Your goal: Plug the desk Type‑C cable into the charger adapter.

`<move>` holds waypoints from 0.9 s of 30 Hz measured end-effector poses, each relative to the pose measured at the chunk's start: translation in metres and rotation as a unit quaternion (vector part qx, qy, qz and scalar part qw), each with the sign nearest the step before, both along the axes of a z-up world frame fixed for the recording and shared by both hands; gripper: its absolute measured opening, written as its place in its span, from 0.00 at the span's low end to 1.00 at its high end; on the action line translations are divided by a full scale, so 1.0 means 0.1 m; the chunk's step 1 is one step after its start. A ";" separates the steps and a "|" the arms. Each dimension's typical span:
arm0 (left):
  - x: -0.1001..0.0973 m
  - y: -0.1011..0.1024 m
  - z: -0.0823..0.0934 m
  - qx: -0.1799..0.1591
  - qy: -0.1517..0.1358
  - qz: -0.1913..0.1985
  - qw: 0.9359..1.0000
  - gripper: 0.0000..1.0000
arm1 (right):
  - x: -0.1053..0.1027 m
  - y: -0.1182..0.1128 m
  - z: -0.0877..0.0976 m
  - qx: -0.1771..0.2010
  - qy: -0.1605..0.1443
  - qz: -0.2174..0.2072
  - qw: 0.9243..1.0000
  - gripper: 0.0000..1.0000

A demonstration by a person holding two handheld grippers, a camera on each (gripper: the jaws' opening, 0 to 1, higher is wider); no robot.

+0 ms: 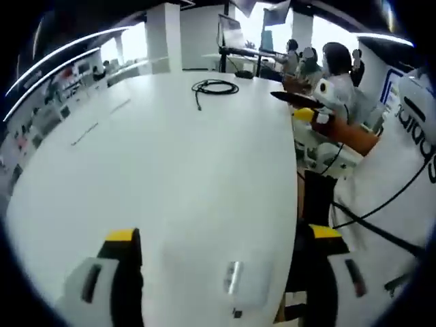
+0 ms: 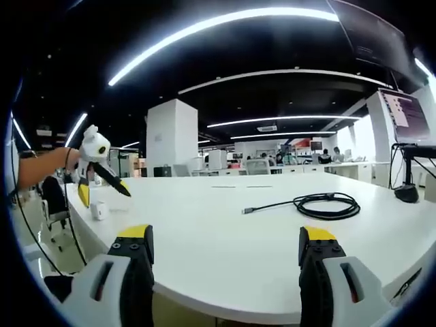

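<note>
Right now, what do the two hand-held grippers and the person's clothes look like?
Each hand-held gripper has white plastic jaws with dark inner faces and yellow tips: the left hand-held gripper and the right hand-held gripper. A thin black cable trails across the person's white printed shirt.

A white tabletop (image 2: 225,238) is carrying a coiled black cable (image 2: 327,205), its plug end trailing out loose across the surface; a small white adapter (image 1: 240,281) is lying near one edge, well apart from the cable (image 1: 214,87).
</note>
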State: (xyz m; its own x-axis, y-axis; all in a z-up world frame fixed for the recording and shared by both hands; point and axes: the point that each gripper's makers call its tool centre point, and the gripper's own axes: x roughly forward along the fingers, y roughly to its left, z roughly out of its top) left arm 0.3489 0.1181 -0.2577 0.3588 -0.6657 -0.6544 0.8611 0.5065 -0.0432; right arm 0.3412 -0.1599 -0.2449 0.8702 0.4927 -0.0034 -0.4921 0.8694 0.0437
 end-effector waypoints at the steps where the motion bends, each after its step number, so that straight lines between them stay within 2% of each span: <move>1: 0.02 -0.02 0.03 -0.004 -0.028 0.000 1.000 1.00 | 0.00 0.00 0.00 0.000 0.000 0.000 1.000 0.89; 2: 0.06 -0.04 0.11 -0.015 -0.071 0.000 0.997 1.00 | -0.01 0.01 0.01 -0.001 -0.001 0.000 1.000 0.89; 4: 0.09 -0.05 0.22 -0.041 -0.112 0.015 0.993 1.00 | -0.01 0.01 0.02 -0.001 -0.002 0.000 1.000 0.89; 6: 0.09 -0.07 0.28 -0.061 -0.134 0.032 0.989 1.00 | -0.01 0.01 0.02 -0.002 -0.002 0.000 1.000 0.89; 8: 0.09 -0.10 0.37 -0.093 -0.161 0.056 0.981 1.00 | -0.01 0.01 0.02 -0.002 -0.003 -0.001 1.000 0.89; 9: 0.08 -0.11 0.39 -0.104 -0.167 0.064 0.978 1.00 | -0.01 0.01 0.03 -0.002 -0.003 -0.001 1.000 0.89; 10: 0.08 -0.09 0.41 -0.120 -0.174 0.089 0.973 1.00 | -0.01 0.01 0.03 -0.003 -0.003 -0.001 1.000 0.89; 13: 0.07 -0.06 0.43 -0.142 -0.194 0.121 0.963 1.00 | -0.01 0.00 0.04 -0.004 -0.004 -0.003 1.000 0.89; 15: 0.07 -0.02 0.45 -0.156 -0.212 0.151 0.953 1.00 | -0.01 0.00 0.06 -0.004 -0.005 -0.004 1.000 0.89; 16: 0.07 -0.02 0.46 -0.159 -0.215 0.156 0.951 1.00 | -0.01 0.00 0.06 -0.005 -0.005 -0.004 1.000 0.89; 17: 0.05 -0.01 0.46 -0.174 -0.216 0.172 0.945 1.00 | -0.02 0.00 0.07 -0.006 -0.006 -0.004 1.000 0.89; 18: 0.04 0.01 0.48 -0.178 -0.229 0.188 0.938 1.00 | -0.02 0.00 0.07 -0.006 -0.008 -0.003 1.000 0.89; 21: 0.00 0.06 0.54 -0.180 -0.262 0.216 0.923 1.00 | -0.02 0.00 0.08 -0.006 -0.008 -0.003 1.000 0.89; 22: -0.01 0.09 0.53 -0.176 -0.262 0.228 0.921 1.00 | -0.02 0.00 0.08 -0.006 -0.008 -0.003 1.000 0.89; 23: -0.03 0.13 0.54 -0.173 -0.269 0.242 0.916 1.00 | -0.02 0.01 0.08 -0.006 -0.008 -0.002 1.000 0.90; 25: -0.04 0.25 0.55 -0.180 -0.276 0.275 0.903 1.00 | -0.02 0.01 0.09 -0.009 -0.011 -0.001 1.000 0.90; 27: -0.09 0.31 0.56 -0.192 -0.277 0.299 0.893 1.00 | -0.03 0.02 0.11 -0.009 -0.013 0.001 1.000 0.90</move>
State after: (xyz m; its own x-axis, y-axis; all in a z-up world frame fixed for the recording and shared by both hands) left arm 0.3401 0.1494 -0.2019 0.9224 -0.3848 -0.0317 0.3858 0.9219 0.0360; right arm 0.3382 -0.1580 -0.2337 0.8690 0.4947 0.0108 -0.4949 0.8688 0.0158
